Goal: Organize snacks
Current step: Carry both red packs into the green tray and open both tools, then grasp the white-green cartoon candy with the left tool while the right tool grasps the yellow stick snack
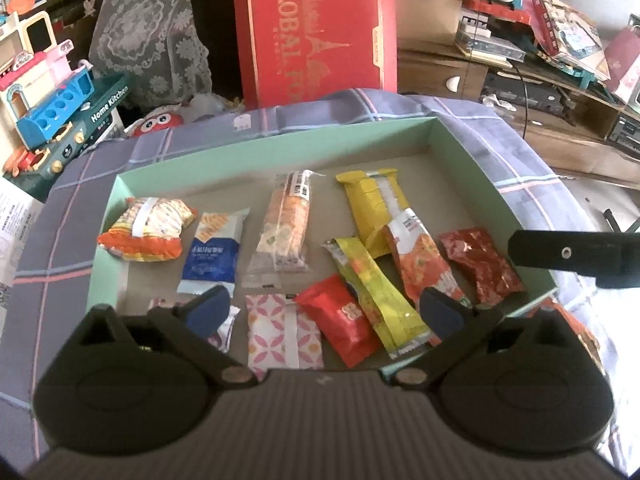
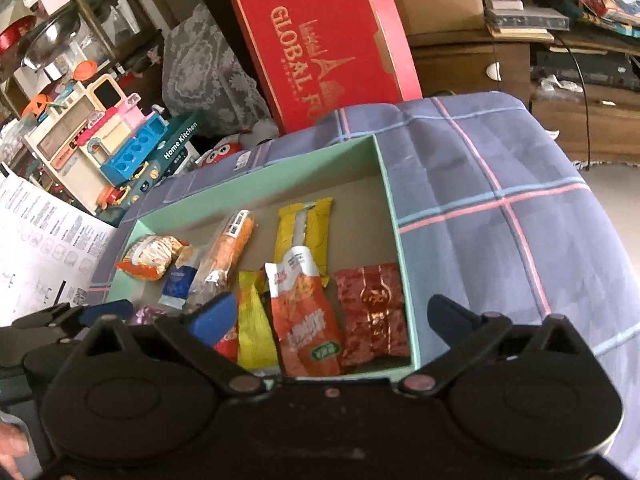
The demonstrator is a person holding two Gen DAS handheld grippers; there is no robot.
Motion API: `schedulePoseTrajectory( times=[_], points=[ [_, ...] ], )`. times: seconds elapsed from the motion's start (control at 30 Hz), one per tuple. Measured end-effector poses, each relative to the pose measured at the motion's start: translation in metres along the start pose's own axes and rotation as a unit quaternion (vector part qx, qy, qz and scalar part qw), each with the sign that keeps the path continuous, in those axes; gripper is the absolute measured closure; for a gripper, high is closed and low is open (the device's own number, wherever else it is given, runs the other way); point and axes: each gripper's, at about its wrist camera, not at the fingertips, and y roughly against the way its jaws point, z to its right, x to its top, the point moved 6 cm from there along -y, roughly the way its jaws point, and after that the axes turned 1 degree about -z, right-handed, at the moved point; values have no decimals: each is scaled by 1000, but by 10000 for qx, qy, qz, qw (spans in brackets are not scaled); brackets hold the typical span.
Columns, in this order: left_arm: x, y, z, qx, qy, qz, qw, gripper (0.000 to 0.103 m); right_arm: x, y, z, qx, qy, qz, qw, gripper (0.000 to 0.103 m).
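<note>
Right now both grippers hang over the near edge of a shallow green tray (image 1: pixel 276 136) that sits on a plaid blue cloth (image 2: pixel 480 184), and both are spread wide with nothing gripped. The left gripper (image 1: pixel 324 312) has its blue pads either side of a pink-patterned packet (image 1: pixel 282 332) and a red packet (image 1: pixel 340 320), not pressing on either. The right gripper (image 2: pixel 332 320) stands released over the tray's right near corner, above an orange pouch (image 2: pixel 306 320) and a dark red foil packet (image 2: pixel 372 312); its right finger sits outside the tray wall, over the cloth.

All the snacks lie loose on the tray's brown floor. From the left wrist view: an orange-and-white bag (image 1: pixel 146 228) far left, a blue-and-white packet (image 1: pixel 214 248) beside it, a clear sleeve of biscuits (image 1: pixel 286 220) in the middle, a yellow bar (image 1: pixel 374 204) further right with the orange pouch overlapping its near end, and a yellow-green stick (image 1: pixel 376 292) lying slantwise against the red packet. A small purple-white wrapper (image 1: pixel 222 332) is partly hidden behind the left pad.

Behind the tray stands a red box (image 1: pixel 316 32); toys crowd the left, among them a toy kitchen (image 1: pixel 60 92)
</note>
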Motion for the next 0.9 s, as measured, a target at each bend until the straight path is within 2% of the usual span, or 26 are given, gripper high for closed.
schedulePoseTrajectory(
  times=[0.5, 0.9],
  points=[
    [-27, 47, 10, -82, -79, 119, 9999, 0, -28, 52, -16, 89, 231, 155, 9996, 0],
    [-80, 37, 39, -179, -543, -310, 9979, 0, -70, 64, 18, -40, -90, -63, 9999, 0]
  ],
)
